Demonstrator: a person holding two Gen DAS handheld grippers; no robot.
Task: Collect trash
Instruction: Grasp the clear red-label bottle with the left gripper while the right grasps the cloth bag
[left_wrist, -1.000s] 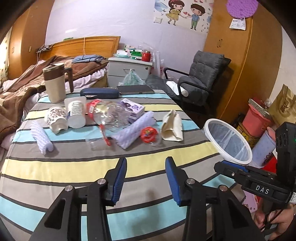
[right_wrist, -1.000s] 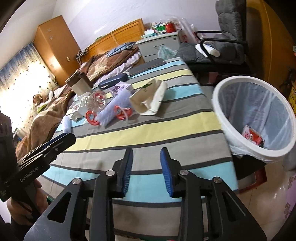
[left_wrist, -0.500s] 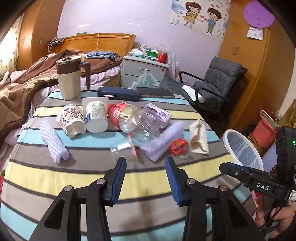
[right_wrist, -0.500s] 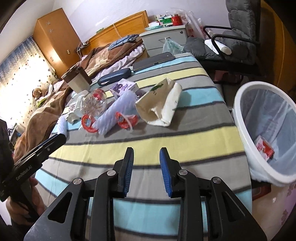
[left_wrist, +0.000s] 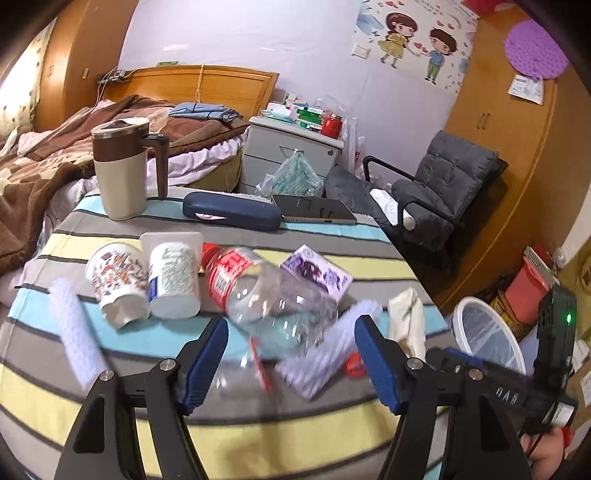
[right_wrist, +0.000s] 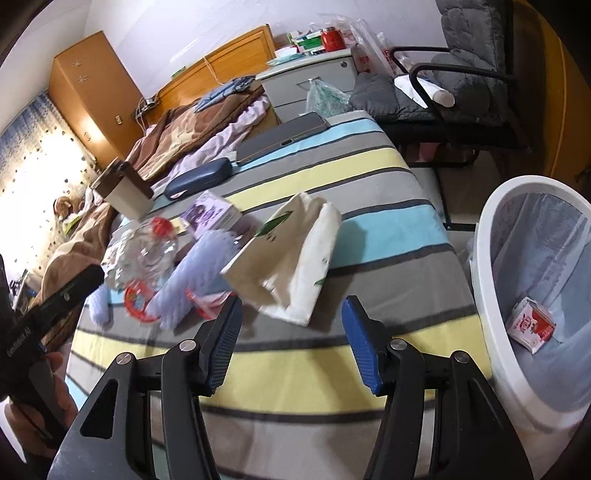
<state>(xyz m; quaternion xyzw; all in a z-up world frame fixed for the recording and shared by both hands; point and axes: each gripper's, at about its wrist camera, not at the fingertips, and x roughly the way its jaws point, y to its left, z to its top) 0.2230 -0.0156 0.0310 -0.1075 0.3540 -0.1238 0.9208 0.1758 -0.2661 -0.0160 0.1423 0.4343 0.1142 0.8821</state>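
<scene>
While both pairs of jaws are opening with nothing between them, the left gripper (left_wrist: 291, 360) is held above the near part of the table (left_wrist: 258, 432), which is covered by a striped cloth, and is pointed at a clear plastic bottle (left_wrist: 266, 295) with a red label lying on its side toward the middle. Beside the bottle, toward the left edge, a patterned paper cup (left_wrist: 118, 282) and a white cup (left_wrist: 173, 280) are seen lying on their sides and touching. The right gripper (right_wrist: 291, 339) is held apart over the near right part, aimed at a crumpled white paper bag (right_wrist: 291, 254) that lies near the right edge. A white bin (right_wrist: 495, 321) is seen just off the right edge, with a small red-and-white carton (right_wrist: 532, 325) inside it.
</scene>
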